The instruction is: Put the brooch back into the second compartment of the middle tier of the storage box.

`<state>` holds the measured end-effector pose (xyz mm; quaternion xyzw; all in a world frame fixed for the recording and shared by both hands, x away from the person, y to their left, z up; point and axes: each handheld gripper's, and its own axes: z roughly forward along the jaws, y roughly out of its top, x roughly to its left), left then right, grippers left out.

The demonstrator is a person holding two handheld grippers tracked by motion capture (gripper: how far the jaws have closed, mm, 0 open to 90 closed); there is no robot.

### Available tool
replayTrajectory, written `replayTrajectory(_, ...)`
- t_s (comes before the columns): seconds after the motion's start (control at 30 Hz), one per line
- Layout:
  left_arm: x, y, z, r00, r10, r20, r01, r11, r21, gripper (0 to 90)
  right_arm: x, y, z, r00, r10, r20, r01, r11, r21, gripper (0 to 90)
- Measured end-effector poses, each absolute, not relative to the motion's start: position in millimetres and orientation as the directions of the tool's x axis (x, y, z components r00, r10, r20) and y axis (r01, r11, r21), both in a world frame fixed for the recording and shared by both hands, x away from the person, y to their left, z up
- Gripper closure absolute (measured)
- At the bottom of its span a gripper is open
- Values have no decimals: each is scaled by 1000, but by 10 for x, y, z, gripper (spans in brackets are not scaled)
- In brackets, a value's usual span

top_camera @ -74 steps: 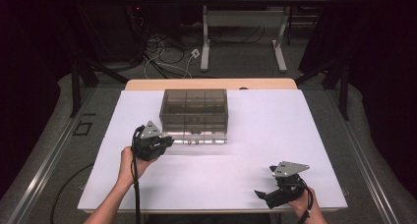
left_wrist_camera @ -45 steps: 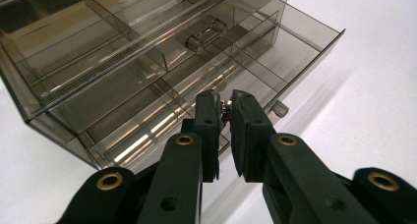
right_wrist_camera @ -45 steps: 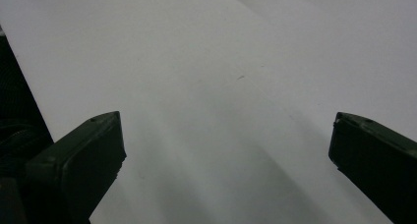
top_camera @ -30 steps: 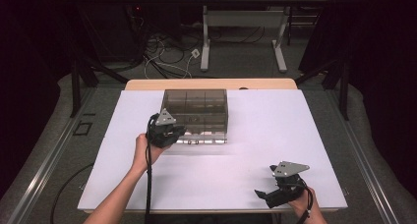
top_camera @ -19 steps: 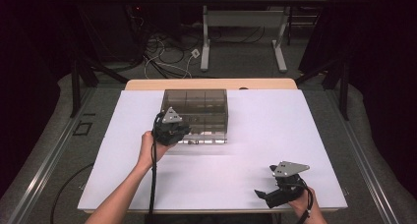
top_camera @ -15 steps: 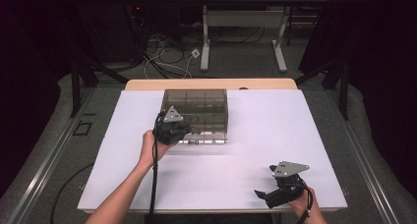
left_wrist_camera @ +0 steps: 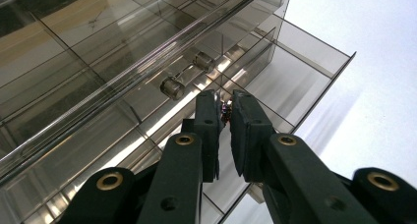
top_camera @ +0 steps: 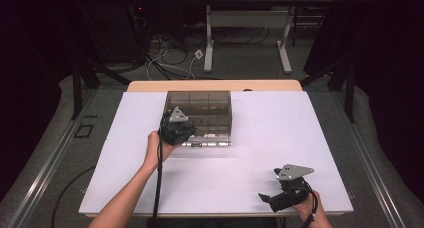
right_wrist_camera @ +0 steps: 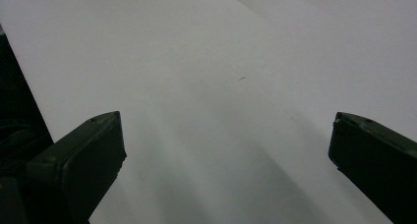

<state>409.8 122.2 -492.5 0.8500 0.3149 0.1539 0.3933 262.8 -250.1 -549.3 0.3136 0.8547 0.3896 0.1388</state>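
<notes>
We see the left gripper (left_wrist_camera: 224, 103) at the front of the smoky clear drawer box (top_camera: 200, 115), its jaws nearly together with a narrow gap, pinching something small we cannot identify. The box stands at the white table's (top_camera: 280, 133) far middle, compartments apparently empty. The right gripper (top_camera: 272, 198) rests near the front edge, jaws wide apart, holding nothing.

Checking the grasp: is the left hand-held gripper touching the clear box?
Cannot tell. In the left gripper view the left hand-held gripper is nearly shut at the clear box, contact unclear.
</notes>
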Motion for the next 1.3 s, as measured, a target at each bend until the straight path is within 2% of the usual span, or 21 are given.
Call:
replayTrajectory(0.53, 4150, 1188, -4984, 737, 675, 15, 408, -463, 787, 813, 2635, -2506, -5492, -768, 640, 8, 425, 501, 754, 1)
replayTrajectory(1.3, 4162, 1149, -5100, 735, 677, 21, 419, -479, 772, 813, 2624, -2502, -5483, -773, 634, 5, 420, 505, 754, 2)
